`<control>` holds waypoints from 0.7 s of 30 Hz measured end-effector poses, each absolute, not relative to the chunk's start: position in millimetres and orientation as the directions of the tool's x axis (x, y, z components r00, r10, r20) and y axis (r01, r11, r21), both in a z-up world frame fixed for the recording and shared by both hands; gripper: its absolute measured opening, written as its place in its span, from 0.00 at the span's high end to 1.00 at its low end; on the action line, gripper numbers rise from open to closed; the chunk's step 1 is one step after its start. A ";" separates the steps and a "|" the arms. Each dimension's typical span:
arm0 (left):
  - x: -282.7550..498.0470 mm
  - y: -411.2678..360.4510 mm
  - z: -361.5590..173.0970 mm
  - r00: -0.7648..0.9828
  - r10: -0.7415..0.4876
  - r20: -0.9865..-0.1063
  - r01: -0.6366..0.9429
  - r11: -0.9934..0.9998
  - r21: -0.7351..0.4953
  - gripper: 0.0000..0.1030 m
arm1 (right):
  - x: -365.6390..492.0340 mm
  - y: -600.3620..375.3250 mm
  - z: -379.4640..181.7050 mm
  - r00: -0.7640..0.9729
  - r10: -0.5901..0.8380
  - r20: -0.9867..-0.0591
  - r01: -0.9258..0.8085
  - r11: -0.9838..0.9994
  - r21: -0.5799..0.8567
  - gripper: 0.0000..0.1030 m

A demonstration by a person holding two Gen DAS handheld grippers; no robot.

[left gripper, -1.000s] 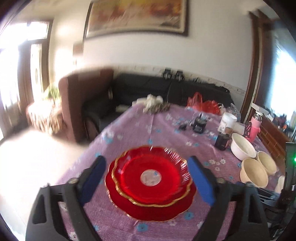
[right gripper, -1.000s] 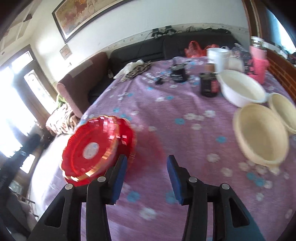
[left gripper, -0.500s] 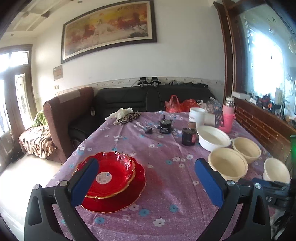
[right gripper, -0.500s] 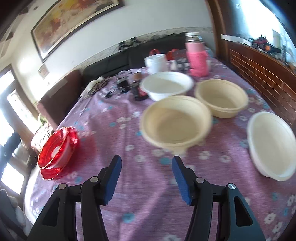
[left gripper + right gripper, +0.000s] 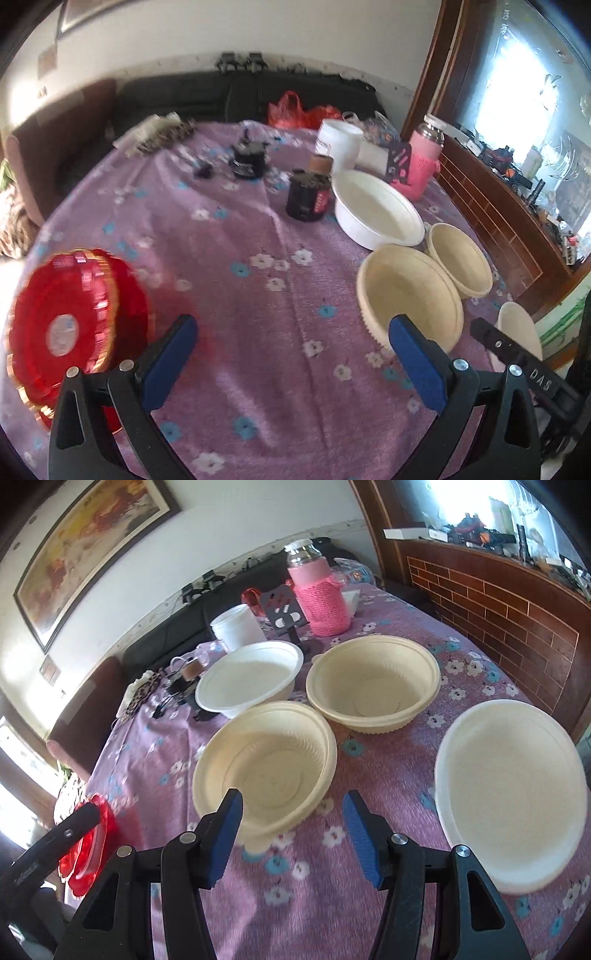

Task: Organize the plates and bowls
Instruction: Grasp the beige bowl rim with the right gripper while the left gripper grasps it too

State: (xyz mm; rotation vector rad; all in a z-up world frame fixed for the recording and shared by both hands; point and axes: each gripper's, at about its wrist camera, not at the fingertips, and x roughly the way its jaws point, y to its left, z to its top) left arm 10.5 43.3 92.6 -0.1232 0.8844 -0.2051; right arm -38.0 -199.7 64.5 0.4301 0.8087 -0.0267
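Two stacked red plates [image 5: 70,325] with gold rims lie at the table's left; they show at the lower left in the right wrist view [image 5: 86,853]. Two cream bowls [image 5: 266,768] [image 5: 373,679] and two white bowls [image 5: 251,675] [image 5: 509,794] stand at the right. The near cream bowl also shows in the left wrist view [image 5: 406,295]. My left gripper [image 5: 291,358] is open and empty above the cloth between plates and bowls. My right gripper [image 5: 291,830] is open and empty, just in front of the near cream bowl's rim.
A purple flowered cloth [image 5: 240,280] covers the table. At the back stand a black jar [image 5: 308,197], a white tub [image 5: 338,144], a pink-sleeved bottle [image 5: 321,594] and a black phone stand [image 5: 284,613]. A sofa [image 5: 221,96] is behind, a brick-patterned wooden ledge [image 5: 498,602] on the right.
My left gripper has swung right and dipped toward the table, so the red plates slid to its left. My right gripper has moved closer to the near cream bowl.
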 end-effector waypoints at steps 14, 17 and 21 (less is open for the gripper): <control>93.3 4.0 34.6 0.462 -0.308 -0.831 0.130 0.951 -0.280 0.06 | 3.5 -210.2 27.5 0.627 0.115 -0.771 0.282 0.888 0.362 0.42; 101.1 0.2 22.7 0.424 -0.332 -0.843 0.126 0.943 -0.308 0.14 | 8.5 -212.6 21.4 0.617 0.121 -0.778 0.289 0.884 0.367 0.42; 107.7 -10.8 11.6 0.389 -0.345 -0.854 0.142 0.939 -0.314 0.31 | 12.3 -210.9 16.1 0.606 0.128 -0.785 0.284 0.887 0.365 0.42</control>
